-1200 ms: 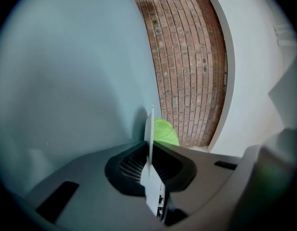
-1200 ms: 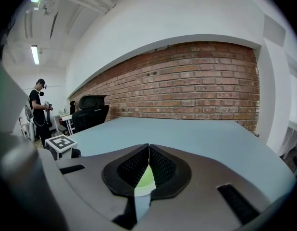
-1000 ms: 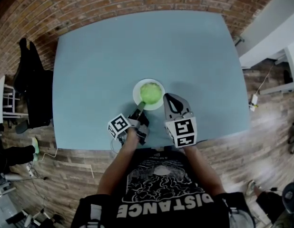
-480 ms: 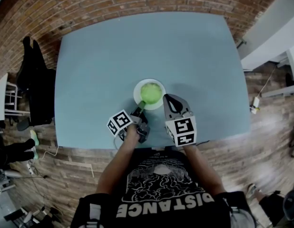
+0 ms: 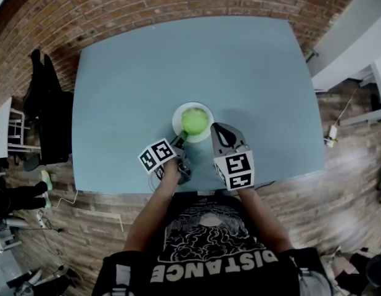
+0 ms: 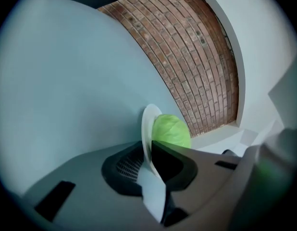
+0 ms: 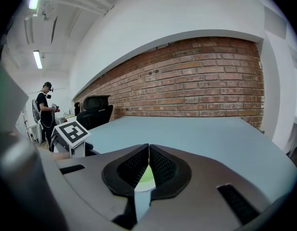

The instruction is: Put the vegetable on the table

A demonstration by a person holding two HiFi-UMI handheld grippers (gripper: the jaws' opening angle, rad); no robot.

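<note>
My left gripper (image 6: 149,148) pinches the near rim of the plate (image 5: 177,113) on the table (image 5: 178,60), steadying it with the cabbage (image 5: 194,121) on top, while my right gripper (image 7: 148,150), closed on nothing just beside, must, I reckon, open next to take the cabbage.

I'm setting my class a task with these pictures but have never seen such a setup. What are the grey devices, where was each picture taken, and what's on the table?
No robot: a person holds a two-jaw gripper in each hand. The overhead picture is from a head camera; the other two from cameras on the grippers. On the blue table stands a white plate with a green cabbage. The left gripper is shut on the plate's near rim. The right gripper is shut, empty, beside the plate.
</note>
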